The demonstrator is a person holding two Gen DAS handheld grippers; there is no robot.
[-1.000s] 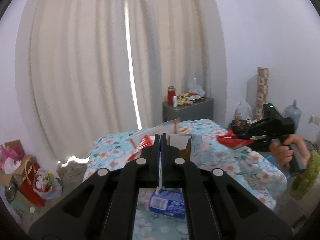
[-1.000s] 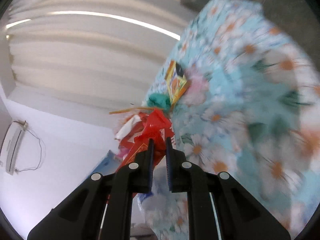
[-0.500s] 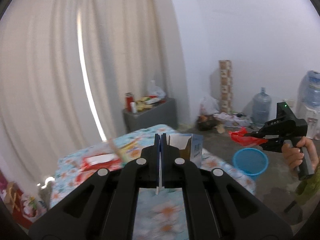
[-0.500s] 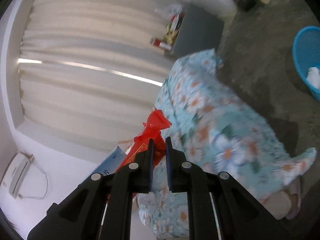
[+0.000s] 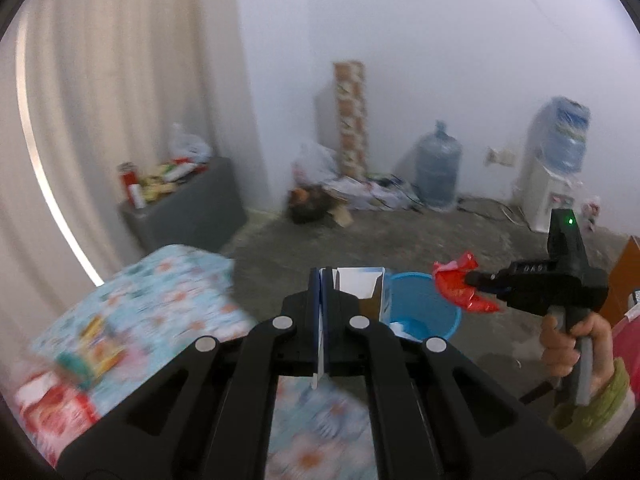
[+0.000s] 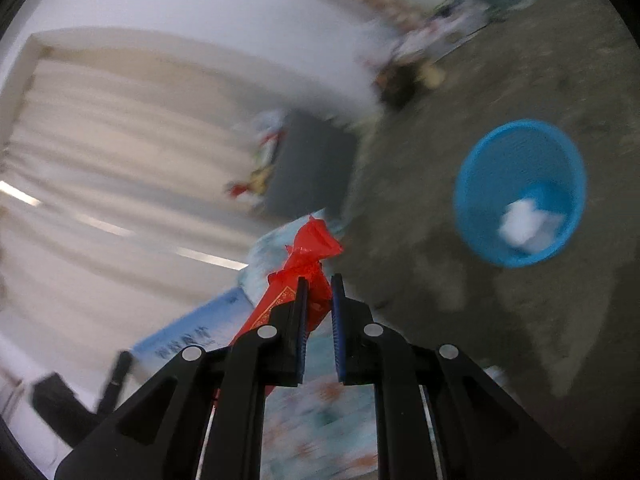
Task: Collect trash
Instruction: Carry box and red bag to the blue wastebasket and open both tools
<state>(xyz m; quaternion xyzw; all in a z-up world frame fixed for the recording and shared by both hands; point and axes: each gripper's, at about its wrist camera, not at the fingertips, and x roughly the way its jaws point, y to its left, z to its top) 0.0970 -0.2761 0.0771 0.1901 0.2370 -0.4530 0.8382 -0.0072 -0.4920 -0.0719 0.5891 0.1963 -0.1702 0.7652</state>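
Observation:
My left gripper [image 5: 324, 277] is shut on one flap of an open blue-and-white carton [image 5: 362, 285], which sticks out past the fingertips. To its right my right gripper [image 5: 474, 280], held by a hand [image 5: 572, 340], is shut on a crumpled red wrapper [image 5: 460, 289]. In the right wrist view that red wrapper [image 6: 314, 246] is pinched in the right gripper [image 6: 318, 294], and the carton [image 6: 188, 336] shows at lower left. A blue mesh bin [image 5: 420, 306] stands on the floor just beyond both. The bin [image 6: 520, 148] holds white paper [image 6: 528, 224].
A table with a floral cloth [image 5: 160, 292] lies to the left, with snack wrappers [image 5: 92, 348] on it. A grey cabinet [image 5: 188, 208], a pile of bags [image 5: 320, 196], a water jug [image 5: 438, 176] and a water dispenser [image 5: 552, 184] line the far wall. Bare concrete floor surrounds the bin.
Both grippers have swung away from the table toward the floor, still shut on the carton and the red wrapper. The blue bin has come into view and grown nearer.

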